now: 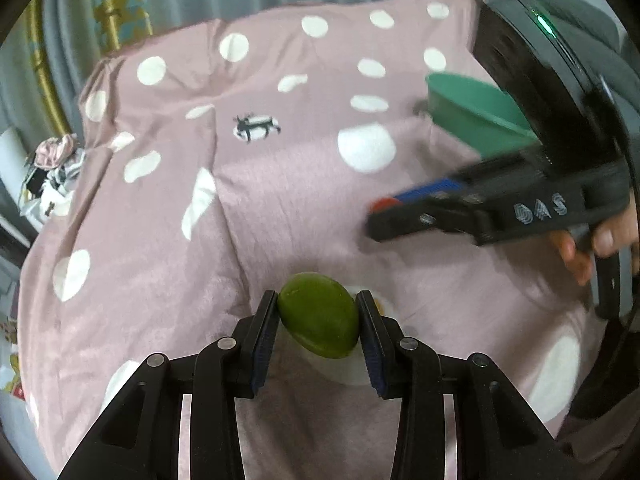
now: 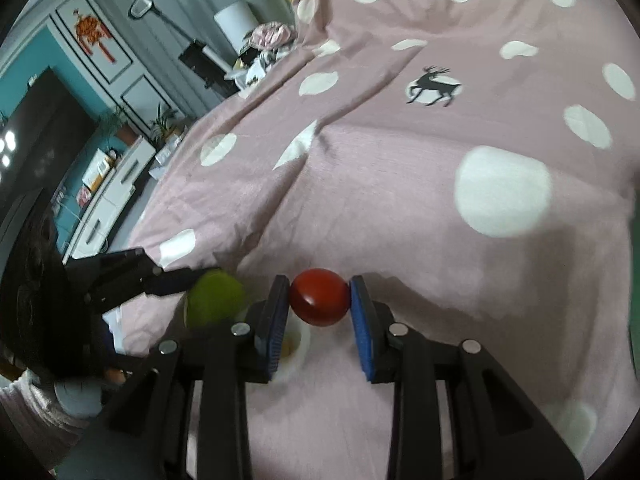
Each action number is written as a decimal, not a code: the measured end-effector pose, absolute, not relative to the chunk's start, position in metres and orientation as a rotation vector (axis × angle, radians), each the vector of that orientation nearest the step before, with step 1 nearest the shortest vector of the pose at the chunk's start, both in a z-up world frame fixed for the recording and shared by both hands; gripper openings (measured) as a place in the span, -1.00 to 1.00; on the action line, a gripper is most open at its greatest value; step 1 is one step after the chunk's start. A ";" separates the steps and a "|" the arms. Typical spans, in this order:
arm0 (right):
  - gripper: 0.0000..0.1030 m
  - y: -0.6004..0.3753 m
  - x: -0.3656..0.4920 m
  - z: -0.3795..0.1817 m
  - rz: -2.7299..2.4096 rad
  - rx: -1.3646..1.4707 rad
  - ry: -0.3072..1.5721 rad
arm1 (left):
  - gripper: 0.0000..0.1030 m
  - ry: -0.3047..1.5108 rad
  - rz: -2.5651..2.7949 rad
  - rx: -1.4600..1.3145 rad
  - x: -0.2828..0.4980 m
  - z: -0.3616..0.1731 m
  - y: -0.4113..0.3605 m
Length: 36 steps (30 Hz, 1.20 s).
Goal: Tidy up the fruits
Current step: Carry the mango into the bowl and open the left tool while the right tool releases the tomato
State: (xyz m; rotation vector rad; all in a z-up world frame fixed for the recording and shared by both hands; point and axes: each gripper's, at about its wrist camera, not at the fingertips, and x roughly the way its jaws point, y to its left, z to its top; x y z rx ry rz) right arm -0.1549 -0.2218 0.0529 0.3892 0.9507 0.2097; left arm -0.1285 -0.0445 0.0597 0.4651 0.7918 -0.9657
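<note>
Black jaws of the left gripper (image 1: 318,322) clamp a green fruit (image 1: 318,316), lifted just above the pink polka-dot bedspread (image 1: 280,184) (white spots, one deer print). Beside it, the right gripper (image 2: 319,300) is clenched on a smaller red fruit (image 2: 319,297). A green bowl (image 1: 472,116) sits farther back, behind the right gripper.

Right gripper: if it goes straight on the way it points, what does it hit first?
Probably the pink bedspread. The right gripper, shut on the red fruit, points down at bare cloth; nothing else shows ahead, though depth is unclear.
</note>
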 end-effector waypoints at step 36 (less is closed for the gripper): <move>-0.39 -0.436 -0.316 0.099 -0.286 0.483 0.672 | -0.22 0.769 -1.330 0.443 -0.200 0.107 -0.305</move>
